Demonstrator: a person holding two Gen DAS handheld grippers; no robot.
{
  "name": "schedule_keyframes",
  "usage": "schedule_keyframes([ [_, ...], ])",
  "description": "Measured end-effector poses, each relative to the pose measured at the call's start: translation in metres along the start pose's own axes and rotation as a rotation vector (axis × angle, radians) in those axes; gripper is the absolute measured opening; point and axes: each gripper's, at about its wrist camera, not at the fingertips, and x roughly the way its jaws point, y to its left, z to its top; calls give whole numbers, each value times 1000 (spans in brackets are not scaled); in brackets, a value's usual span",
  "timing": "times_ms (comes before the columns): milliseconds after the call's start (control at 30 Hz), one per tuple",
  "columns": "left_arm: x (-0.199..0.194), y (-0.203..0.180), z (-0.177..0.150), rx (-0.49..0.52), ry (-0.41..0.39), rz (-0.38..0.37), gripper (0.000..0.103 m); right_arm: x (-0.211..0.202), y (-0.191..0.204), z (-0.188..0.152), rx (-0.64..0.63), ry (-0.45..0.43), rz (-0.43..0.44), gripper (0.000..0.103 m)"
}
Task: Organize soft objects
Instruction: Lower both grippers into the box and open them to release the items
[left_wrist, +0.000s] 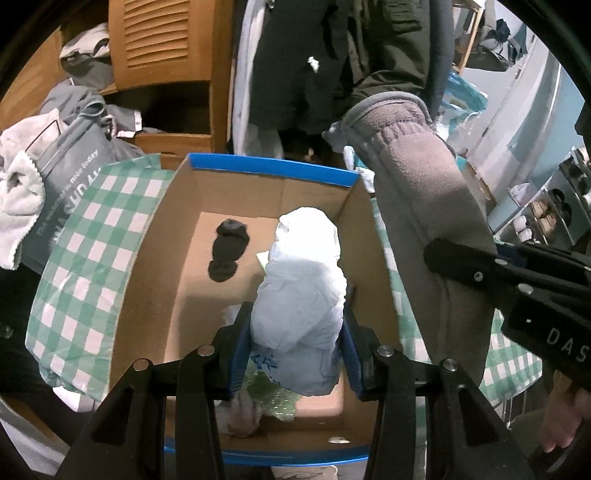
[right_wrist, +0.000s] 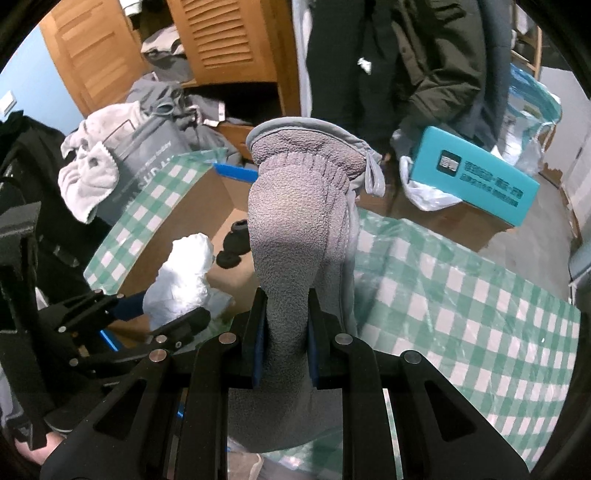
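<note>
My left gripper (left_wrist: 295, 314) is shut on a crumpled white plastic bag (left_wrist: 303, 280) and holds it over the open cardboard box (left_wrist: 147, 258) with a blue rim. A black sock (left_wrist: 227, 251) lies on the box floor. My right gripper (right_wrist: 284, 314) is shut on a grey fleece mitten (right_wrist: 295, 206), held upright beside the box's right wall; the mitten also shows in the left wrist view (left_wrist: 421, 206). The white bag shows in the right wrist view (right_wrist: 184, 273), as does my left gripper (right_wrist: 162, 310).
The box sits on a green-and-white checked cloth (right_wrist: 461, 302). A teal box (right_wrist: 476, 177) lies at the right. A grey bag (left_wrist: 70, 184) and white towel (left_wrist: 18, 192) are piled at the left by a wooden cabinet (left_wrist: 166, 37). Dark coats (left_wrist: 314, 55) hang behind.
</note>
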Motion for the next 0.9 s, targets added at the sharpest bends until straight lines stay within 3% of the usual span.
schedule_keyframes([
  [267, 7, 26, -1, -49, 20, 22, 45, 22, 21, 10, -19, 40, 27, 16],
  [667, 16, 36, -6, -73, 47, 49, 47, 51, 42, 17, -61, 103, 38, 17],
  [733, 16, 38, -5, -82, 46, 57, 49, 54, 41, 17, -52, 108, 47, 26],
  [800, 16, 40, -5, -89, 47, 69, 51, 54, 40, 18, -39, 108, 66, 27],
  [900, 17, 41, -4, -103, 55, 69, 60, 52, 39, 19, -35, 103, 78, 42],
])
